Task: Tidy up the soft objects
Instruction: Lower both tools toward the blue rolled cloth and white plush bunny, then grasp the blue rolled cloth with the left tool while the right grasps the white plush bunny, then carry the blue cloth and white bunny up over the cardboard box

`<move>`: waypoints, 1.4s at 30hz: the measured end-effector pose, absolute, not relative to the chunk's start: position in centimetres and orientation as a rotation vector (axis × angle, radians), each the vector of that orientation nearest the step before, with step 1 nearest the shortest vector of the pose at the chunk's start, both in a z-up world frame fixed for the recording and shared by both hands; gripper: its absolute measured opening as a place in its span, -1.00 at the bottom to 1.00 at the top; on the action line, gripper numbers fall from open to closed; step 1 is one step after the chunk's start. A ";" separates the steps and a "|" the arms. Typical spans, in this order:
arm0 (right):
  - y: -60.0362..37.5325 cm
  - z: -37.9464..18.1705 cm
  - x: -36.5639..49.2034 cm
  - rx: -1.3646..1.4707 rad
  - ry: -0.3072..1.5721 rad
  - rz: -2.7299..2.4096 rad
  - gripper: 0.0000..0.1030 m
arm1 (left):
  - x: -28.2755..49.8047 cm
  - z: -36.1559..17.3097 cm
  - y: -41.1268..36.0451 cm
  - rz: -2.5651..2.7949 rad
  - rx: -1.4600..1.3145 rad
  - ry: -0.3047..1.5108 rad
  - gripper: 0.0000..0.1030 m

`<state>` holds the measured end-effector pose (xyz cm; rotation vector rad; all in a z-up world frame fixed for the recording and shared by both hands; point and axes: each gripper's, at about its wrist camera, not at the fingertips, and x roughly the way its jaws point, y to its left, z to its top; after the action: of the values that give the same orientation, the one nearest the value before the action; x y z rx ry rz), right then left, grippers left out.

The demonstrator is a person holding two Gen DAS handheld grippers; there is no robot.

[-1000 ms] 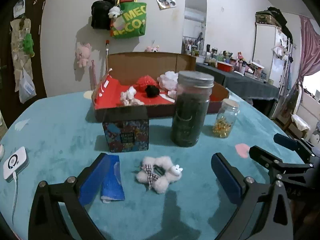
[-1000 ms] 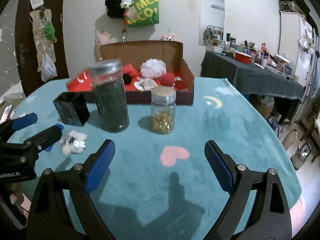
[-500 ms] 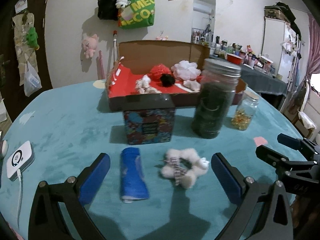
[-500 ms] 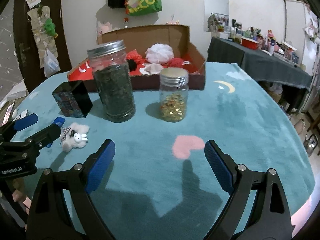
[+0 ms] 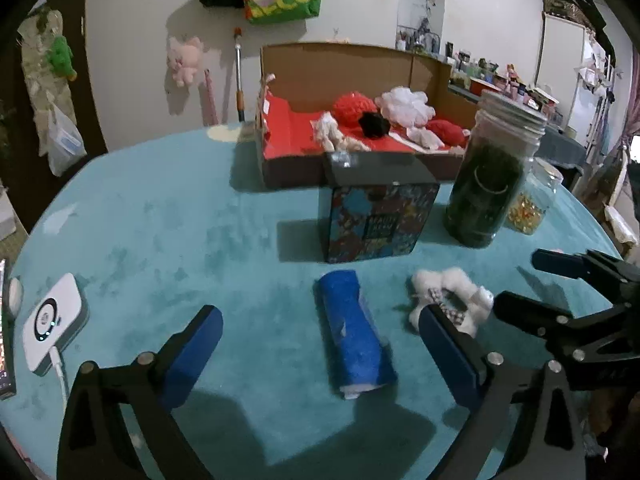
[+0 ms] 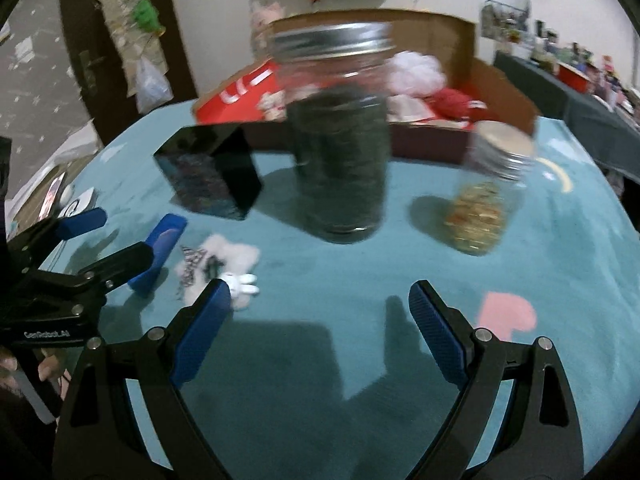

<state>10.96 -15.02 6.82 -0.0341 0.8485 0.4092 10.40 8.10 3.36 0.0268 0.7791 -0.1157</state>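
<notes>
Since the blue roll (image 5: 355, 336) lies between the left gripper (image 5: 320, 344)'s spread fingers, long axis along them, left is nearer; the right gripper (image 6: 320, 312) also gapes, holding nothing.

Bare cloth (image 5: 168, 232) left of patterned box (image 5: 378, 220); jars (image 5: 490, 184) crowding right.

Two low forward views, shared jar (image 5: 490, 184)

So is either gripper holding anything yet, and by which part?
Nothing held. The left gripper is open around the blue roll without touching; the right gripper is open over bare cloth.
</notes>
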 end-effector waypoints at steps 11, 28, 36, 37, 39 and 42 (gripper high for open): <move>-11.1 6.0 12.8 -0.099 0.943 0.606 0.78 | 10.7 1.9 8.3 -0.213 0.062 0.846 0.35; -13.3 8.1 10.9 -0.114 0.845 0.629 -0.19 | 10.3 4.1 4.7 -0.389 0.021 0.802 -0.54; -17.2 9.4 10.1 -0.091 0.825 0.555 -0.19 | 10.3 4.9 1.1 -0.479 0.024 0.781 -0.55; -17.5 9.4 10.0 -0.090 0.825 0.551 -0.19 | 10.4 5.0 0.8 -0.485 0.022 0.780 -0.54; -18.2 9.3 9.9 -0.089 0.830 0.540 -0.19 | 10.5 5.0 0.3 -0.502 0.016 0.784 -0.55; -18.9 9.1 10.0 -0.079 0.840 0.533 -0.19 | 10.6 5.0 -0.2 -0.514 0.018 0.787 -0.55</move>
<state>10.00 -18.88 9.13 -0.0791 0.8404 0.5334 10.55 -0.20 4.99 0.0177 0.7865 -0.5144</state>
